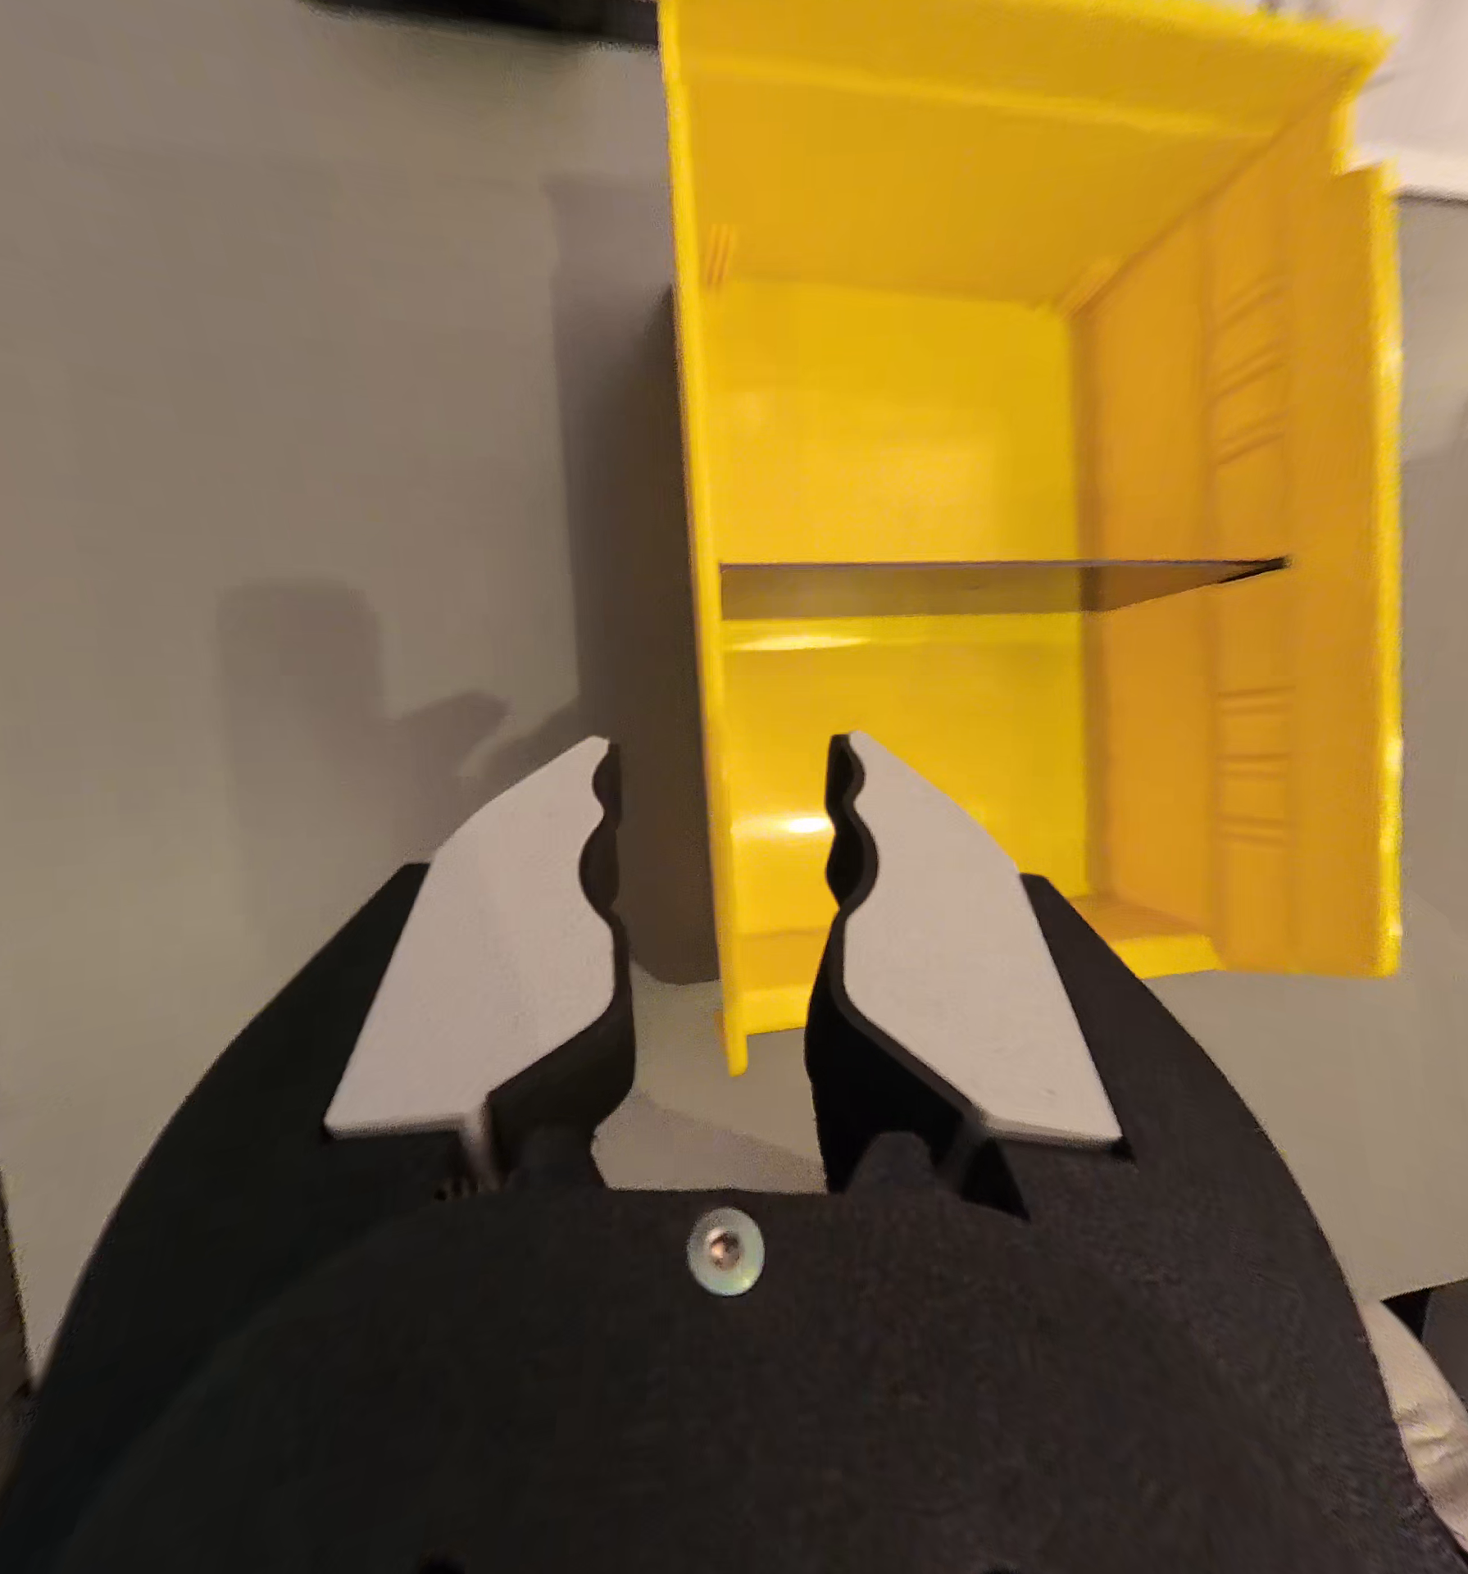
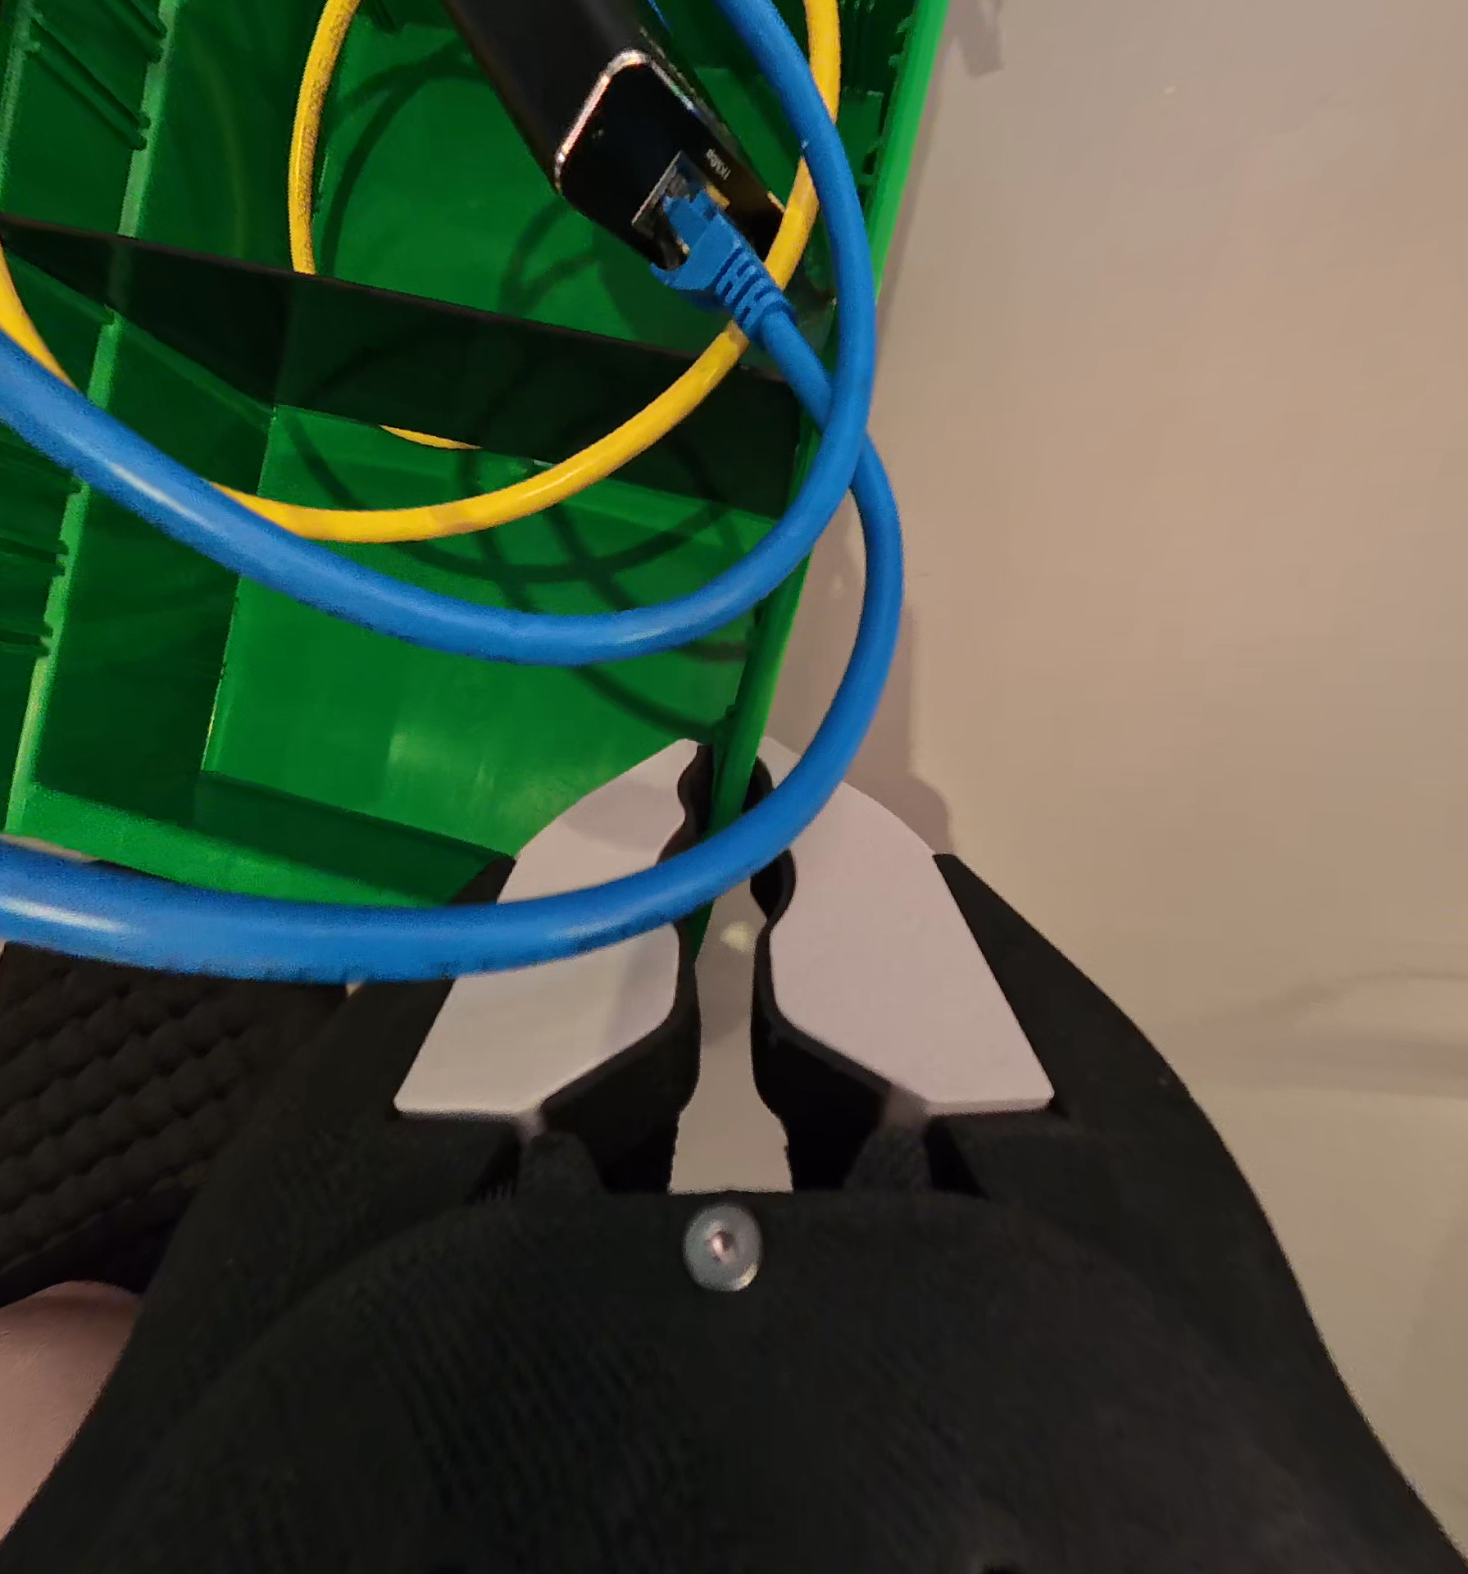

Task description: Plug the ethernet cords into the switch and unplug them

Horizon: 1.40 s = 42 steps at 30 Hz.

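The right gripper (image 2: 723, 796) is clenched on the thin side wall of a green plastic bin (image 2: 424, 732), one pad on each face of the wall. Inside the bin lies a black ethernet switch (image 2: 594, 111), tilted, with the blue ethernet cord (image 2: 458, 609) plugged into one port by its blue connector (image 2: 717, 255). That cord loops across the bin, spills over the gripped wall and drapes across the right gripper's fingers (image 2: 875, 920), hiding part of them. A yellow ethernet cord (image 2: 475, 511) coils beneath it over a dark divider (image 2: 372, 358). The left gripper (image 1: 723, 749) is spread apart, nothing between its pads, straddling the near left wall of a yellow plastic bin (image 1: 892, 477) without touching it. A dark divider (image 1: 969, 588) crosses that bin. Both bins rest on a grey table (image 1: 287, 341).
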Each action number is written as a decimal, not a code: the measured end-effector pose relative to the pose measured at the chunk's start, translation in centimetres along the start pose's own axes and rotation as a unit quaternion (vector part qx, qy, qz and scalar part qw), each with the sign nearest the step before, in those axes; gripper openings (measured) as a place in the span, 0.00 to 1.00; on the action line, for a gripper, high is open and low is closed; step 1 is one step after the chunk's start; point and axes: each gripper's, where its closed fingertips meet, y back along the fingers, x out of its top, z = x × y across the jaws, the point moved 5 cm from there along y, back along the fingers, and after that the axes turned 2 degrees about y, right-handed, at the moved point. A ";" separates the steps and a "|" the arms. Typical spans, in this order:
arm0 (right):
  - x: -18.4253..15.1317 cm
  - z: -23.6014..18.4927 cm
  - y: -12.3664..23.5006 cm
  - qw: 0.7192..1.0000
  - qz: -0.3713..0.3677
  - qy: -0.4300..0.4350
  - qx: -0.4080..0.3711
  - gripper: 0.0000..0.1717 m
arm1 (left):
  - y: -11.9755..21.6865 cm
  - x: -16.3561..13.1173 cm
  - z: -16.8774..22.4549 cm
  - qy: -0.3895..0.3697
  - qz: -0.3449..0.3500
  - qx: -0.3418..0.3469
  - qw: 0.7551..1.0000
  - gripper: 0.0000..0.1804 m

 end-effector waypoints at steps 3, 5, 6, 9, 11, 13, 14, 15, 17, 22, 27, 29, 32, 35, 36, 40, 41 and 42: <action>0.1 -0.1 -0.6 1.000 -0.007 -0.003 0.009 0.06 | -1.9 -0.7 -0.8 0.006 -0.050 0.013 0.999 0.26; 0.0 -0.1 -1.3 1.000 -0.017 -0.008 0.016 0.07 | -2.9 -1.0 -1.0 0.012 -0.073 0.012 0.997 0.24; -0.1 0.0 -1.4 1.000 -0.022 -0.008 0.018 0.07 | -3.3 -1.2 -1.0 0.016 -0.085 0.004 0.996 0.20; 0.0 -0.2 -1.5 1.000 -0.028 -0.004 0.015 0.07 | -4.1 -1.2 -0.9 0.024 -0.095 -0.009 0.995 0.18; 0.1 -0.4 -1.5 0.999 -0.036 -0.004 0.013 0.06 | -4.6 -1.2 -1.0 0.026 -0.103 -0.008 0.994 0.18; 0.2 -0.6 -1.6 0.999 -0.044 0.001 0.010 0.06 | -5.2 -1.5 -1.1 0.024 -0.121 -0.009 0.992 0.19; 0.3 -0.8 -1.7 0.999 -0.048 0.005 0.009 0.06 | -5.5 -1.7 -1.1 0.023 -0.130 -0.009 0.991 0.19; 0.4 -1.0 -1.7 0.999 -0.053 0.006 0.010 0.06 | -5.7 -1.8 -1.1 0.022 -0.138 -0.010 0.990 0.19; 0.6 -1.4 -1.9 0.998 -0.062 0.005 0.014 0.06 | -6.1 -2.0 -1.0 0.022 -0.149 -0.010 0.989 0.17; 1.0 -2.8 -2.2 0.996 -0.079 -0.016 0.046 0.07 | -6.6 -2.2 -0.6 0.012 -0.166 -0.019 0.986 0.04; 1.3 -3.9 -2.5 0.993 -0.111 0.004 0.036 0.07 | -6.7 -2.5 -0.2 -0.013 -0.183 -0.008 0.983 0.03; 1.5 -4.5 -2.5 0.991 -0.125 0.002 0.039 0.07 | -6.7 -2.6 0.2 -0.026 -0.195 -0.007 0.980 0.03; 1.7 -5.4 -2.7 0.988 -0.146 0.008 0.040 0.08 | -7.0 -2.9 1.1 -0.053 -0.218 0.005 0.975 0.04; 1.9 -6.1 -3.0 0.985 -0.165 0.019 0.036 0.08 | -7.4 -2.8 2.2 -0.091 -0.234 0.032 0.968 0.05; 2.0 -6.4 -3.1 0.985 -0.169 0.025 0.035 0.08 | -7.6 -2.8 2.7 -0.099 -0.238 0.037 0.966 0.05; 2.4 -7.5 -3.6 0.981 -0.185 0.042 0.036 0.07 | -8.3 -2.4 4.8 -0.123 -0.242 0.020 0.962 0.07; 2.5 -7.9 -3.7 0.980 -0.189 0.047 0.037 0.07 | -8.4 -2.4 5.2 -0.130 -0.244 0.020 0.961 0.07; 2.6 -8.2 -3.8 0.979 -0.194 0.052 0.037 0.07 | -8.6 -2.4 5.6 -0.136 -0.247 0.021 0.959 0.07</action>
